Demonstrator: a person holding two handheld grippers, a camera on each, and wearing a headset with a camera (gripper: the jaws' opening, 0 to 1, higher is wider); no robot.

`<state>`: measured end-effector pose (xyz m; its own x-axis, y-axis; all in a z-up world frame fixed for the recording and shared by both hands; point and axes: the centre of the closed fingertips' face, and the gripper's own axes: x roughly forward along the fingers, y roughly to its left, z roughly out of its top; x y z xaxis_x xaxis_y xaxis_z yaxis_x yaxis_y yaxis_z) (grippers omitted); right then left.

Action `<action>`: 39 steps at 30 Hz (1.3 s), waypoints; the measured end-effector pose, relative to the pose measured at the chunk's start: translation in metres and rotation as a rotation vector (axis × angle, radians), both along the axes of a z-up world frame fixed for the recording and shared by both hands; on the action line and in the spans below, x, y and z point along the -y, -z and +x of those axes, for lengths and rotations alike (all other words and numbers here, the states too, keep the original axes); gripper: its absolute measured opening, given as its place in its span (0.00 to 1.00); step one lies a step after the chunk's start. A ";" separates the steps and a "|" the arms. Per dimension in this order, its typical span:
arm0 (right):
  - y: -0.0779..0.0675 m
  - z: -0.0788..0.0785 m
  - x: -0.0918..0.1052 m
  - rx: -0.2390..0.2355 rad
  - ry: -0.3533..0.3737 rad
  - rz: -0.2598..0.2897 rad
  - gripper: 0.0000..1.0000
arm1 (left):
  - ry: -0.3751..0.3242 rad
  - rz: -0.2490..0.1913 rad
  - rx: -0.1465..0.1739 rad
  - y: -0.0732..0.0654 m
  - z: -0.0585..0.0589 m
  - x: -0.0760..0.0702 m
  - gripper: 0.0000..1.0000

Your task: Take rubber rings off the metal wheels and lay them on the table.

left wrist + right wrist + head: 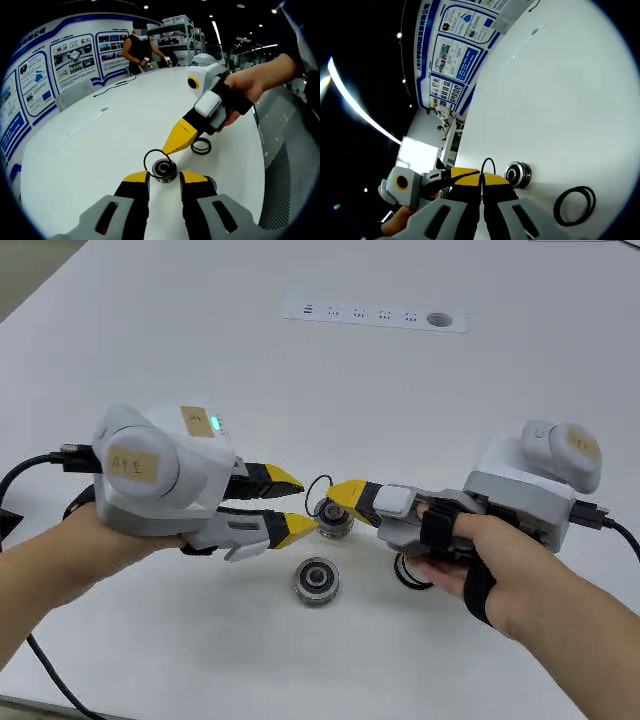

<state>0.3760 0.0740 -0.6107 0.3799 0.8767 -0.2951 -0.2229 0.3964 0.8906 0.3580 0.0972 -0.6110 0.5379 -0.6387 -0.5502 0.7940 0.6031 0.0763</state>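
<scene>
A small metal wheel [333, 519] [164, 169] stands on the white table [330, 390], just at the yellow tips of my left gripper [295, 503] [165, 176]. That gripper is open, one tip on each side of the wheel. A thin black rubber ring [318, 484] [152, 156] [488, 164] rises in a loop off the wheel. My right gripper [335, 490] [167, 149] [481, 176] comes in from the right, shut on that loop. A second wheel [316, 580] [518, 173] sits nearer me, apart from both grippers.
Loose black rings [408, 572] [201, 146] [576, 204] lie on the table under my right hand. A recessed power strip [375, 315] sits at the far side. A black cable [20, 478] trails from the left gripper. People stand in the background [142, 47].
</scene>
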 end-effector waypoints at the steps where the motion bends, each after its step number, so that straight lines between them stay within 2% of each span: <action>1: -0.001 0.001 0.002 0.000 0.007 0.004 0.01 | -0.012 -0.006 0.005 -0.002 0.000 -0.001 0.26; 5: -0.004 0.004 0.016 -0.006 0.051 0.013 0.02 | -0.065 -0.063 0.014 -0.013 0.001 -0.006 0.31; 8: -0.002 0.004 0.026 -0.015 0.077 0.010 0.02 | -0.088 -0.070 0.017 -0.016 -0.001 -0.010 0.41; 17: 0.007 -0.006 0.053 -0.052 0.137 -0.002 0.02 | -0.135 -0.101 0.038 -0.027 -0.009 -0.019 0.45; 19: 0.010 -0.010 0.059 -0.077 0.159 0.003 0.02 | -0.129 -0.126 0.031 -0.031 -0.014 -0.017 0.48; 20: 0.013 -0.011 0.064 -0.087 0.171 -0.002 0.02 | -0.133 -0.146 0.043 -0.035 -0.015 -0.016 0.50; 23: 0.016 -0.015 0.071 -0.100 0.190 -0.006 0.02 | -0.143 -0.166 0.051 -0.040 -0.018 -0.017 0.53; 27: 0.024 -0.019 0.080 -0.119 0.211 -0.022 0.02 | -0.155 -0.165 0.059 -0.040 -0.020 -0.021 0.58; 32: 0.034 -0.024 0.088 -0.133 0.220 -0.060 0.02 | -0.172 -0.186 0.065 -0.044 -0.025 -0.027 0.60; 39: 0.047 -0.031 0.101 -0.142 0.222 -0.138 0.02 | -0.202 -0.196 0.073 -0.045 -0.030 -0.035 0.63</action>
